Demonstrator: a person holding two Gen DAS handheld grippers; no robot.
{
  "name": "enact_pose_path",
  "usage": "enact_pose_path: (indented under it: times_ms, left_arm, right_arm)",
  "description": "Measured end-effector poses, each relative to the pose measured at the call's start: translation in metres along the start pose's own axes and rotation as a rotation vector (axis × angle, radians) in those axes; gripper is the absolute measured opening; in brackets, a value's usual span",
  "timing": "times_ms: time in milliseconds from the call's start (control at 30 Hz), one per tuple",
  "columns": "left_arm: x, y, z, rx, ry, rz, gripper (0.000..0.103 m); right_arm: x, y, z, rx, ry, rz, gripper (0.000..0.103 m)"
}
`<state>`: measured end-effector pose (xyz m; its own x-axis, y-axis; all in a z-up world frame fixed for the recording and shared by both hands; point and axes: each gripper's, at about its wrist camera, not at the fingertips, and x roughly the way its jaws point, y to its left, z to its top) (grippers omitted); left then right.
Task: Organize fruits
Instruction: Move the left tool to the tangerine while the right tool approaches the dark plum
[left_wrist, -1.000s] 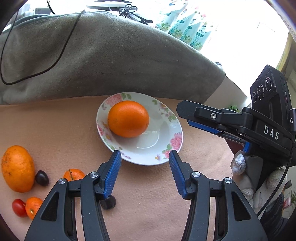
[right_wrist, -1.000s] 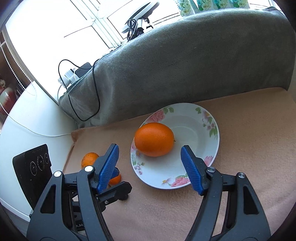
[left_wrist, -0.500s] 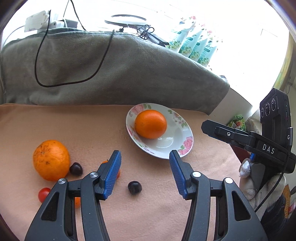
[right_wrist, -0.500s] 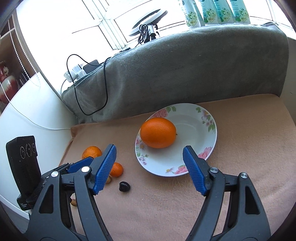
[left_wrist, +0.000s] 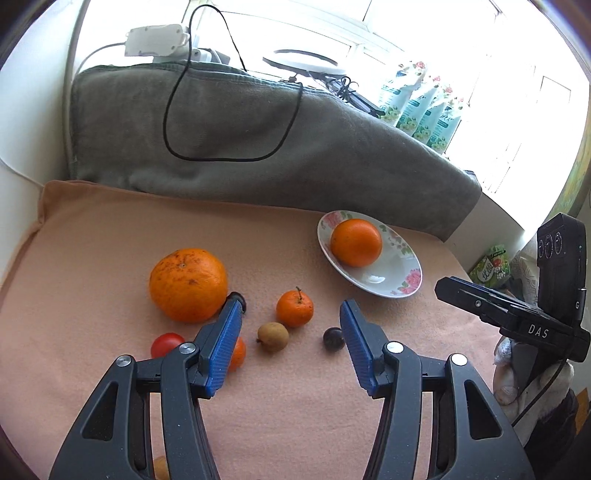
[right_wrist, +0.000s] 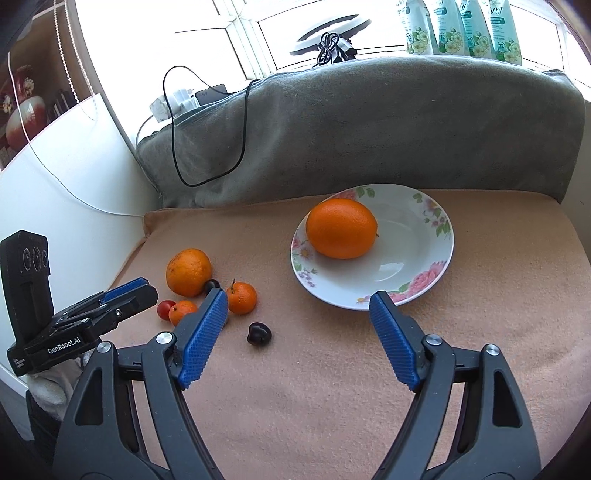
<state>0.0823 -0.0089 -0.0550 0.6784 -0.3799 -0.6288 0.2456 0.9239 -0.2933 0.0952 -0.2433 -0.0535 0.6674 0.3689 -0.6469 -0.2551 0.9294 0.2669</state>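
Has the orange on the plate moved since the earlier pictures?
No. The orange lies on the same left part of the plate; only the cameras drew back.

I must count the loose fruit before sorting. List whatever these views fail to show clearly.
- Left wrist view: a small orange fruit and a dark fruit are half hidden by the left hand-held gripper's finger.
- Left wrist view: a tan thing at the bottom edge is cut off, unidentifiable.
- Right wrist view: the longan is not visible, probably behind the right hand-held gripper's finger.
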Motion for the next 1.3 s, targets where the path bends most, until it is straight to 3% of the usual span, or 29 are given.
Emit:
enact_pose_path:
  times_ms: [300,567,900,1300]
  left_arm:
    - [-0.02,0.042,-0.029,-0.06,0.016,0.098,0.055]
    - [-0.025,0.064,-0.042,-0.111,0.026,0.12,0.055]
    - [-0.009,0.04,-0.035,-0.02,0.044,0.08,0.054]
    - [0.028,0.023,-0.03,0.148,0.13,0.132,0.047]
  right_arm:
    - [0.013,0.023,-0.014,-0.08,0.047,0.0,0.083]
    - [0.027,0.029,-0.027,-0.095,0.093,-0.006,0.083]
    - [0.041,0.034,-0.035,-0.145,0.113,-0.051,0.083]
    - [0.06,0.043,-0.036,-0.187,0.155,-0.042,0.083]
